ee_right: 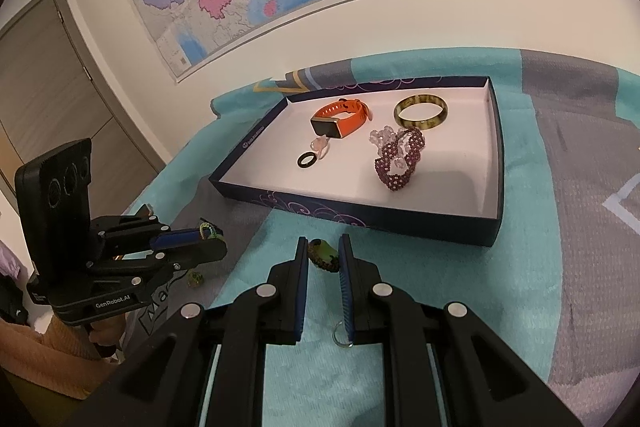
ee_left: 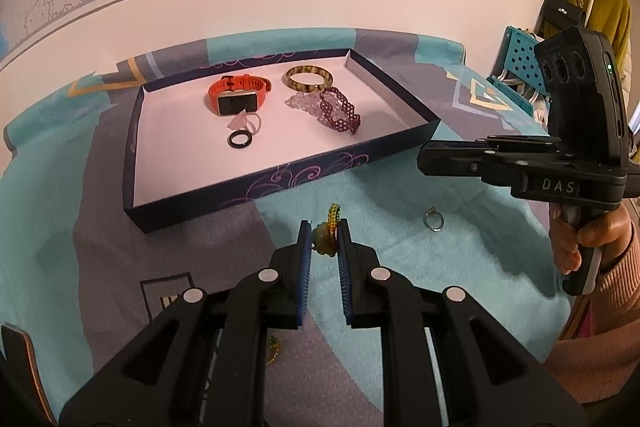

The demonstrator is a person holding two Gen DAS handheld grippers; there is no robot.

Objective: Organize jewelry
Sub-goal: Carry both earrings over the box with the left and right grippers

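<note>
1. Braid (ee_left: 334, 213), a yellow-green woven cord, sits clamped between the pads of the left gripper (ee_left: 323, 247). Its loop pokes out past the tips toward 12 o'clock, and the right view shows the same loop at that tip.
2. Right gripper (ee_left: 424, 158) hangs above the cloth (ee_left: 400, 267) at 3 o'clock in the left view, jaws nearly together. Nothing shows at its tip, so I judge it empty.
3. Pendant (ee_right: 325, 253), green with dark cord round it, appears between the right fingers. I cannot tell whether it is pinched, lies on the cloth beyond, or is joined to the braid.
4. Ring (ee_left: 433, 219), small and silvery, lies on the cloth under the right gripper, at 4 o'clock from the box (ee_left: 248, 187).
5. Box lies at 12 o'clock, already holding a watch (ee_left: 236, 95), a bangle (ee_left: 308, 77), a bead bracelet (ee_left: 340, 109) and a black ring (ee_left: 239, 139). Its near half is bare.
6. Handling, as a judgement:
   - The braid is light, soft and limp. It should sag and swing, and any hanging end could catch the box wall.
   - A mid-cord pinch holds well, since the weave gives grip.
   - The pendant looks hard and smooth, likely slippery, so the cord is the better hold.
   - The ring is tiny, stiff and prone to roll. Pinch across the band, pads low to the cloth, which may bunch.
</note>
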